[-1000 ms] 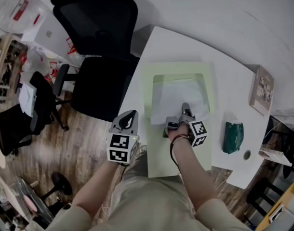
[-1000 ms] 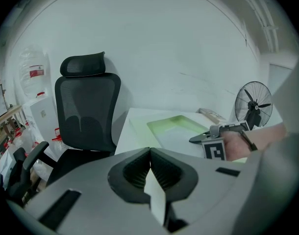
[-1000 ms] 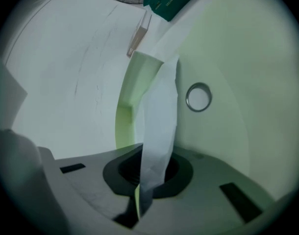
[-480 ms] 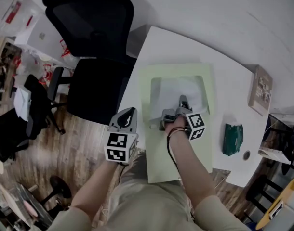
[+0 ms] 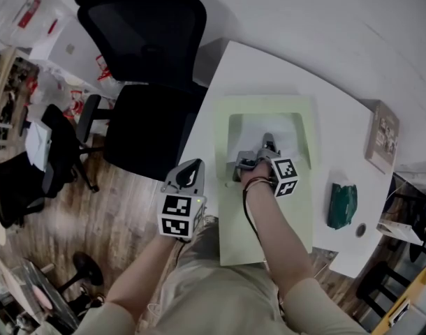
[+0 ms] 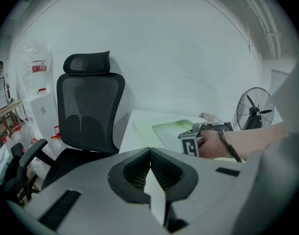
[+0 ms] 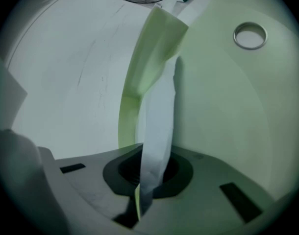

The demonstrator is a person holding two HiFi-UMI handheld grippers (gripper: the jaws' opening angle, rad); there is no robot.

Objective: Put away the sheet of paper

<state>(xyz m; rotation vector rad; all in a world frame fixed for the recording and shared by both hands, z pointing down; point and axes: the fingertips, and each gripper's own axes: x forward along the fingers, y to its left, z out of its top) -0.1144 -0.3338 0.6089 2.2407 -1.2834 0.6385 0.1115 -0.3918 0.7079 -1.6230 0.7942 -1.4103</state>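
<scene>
Since a second earlier, the sheet of paper (image 5: pixel 269 125) had slid deeper into the green folder (image 5: pixel 297 215), and your right gripper (image 5: pixel 267 144) had travelled with it. That gripper's jaws were clamped tight on the sheet's near edge, apparently with a sliver of folder edge alongside, and the sheet ran lengthwise straight away from them toward the far side of the table (image 5: pixel 269 68). Your left gripper (image 5: pixel 192 167), jaws together and empty, hung off the table's near-left edge, well apart from the folder.
</scene>
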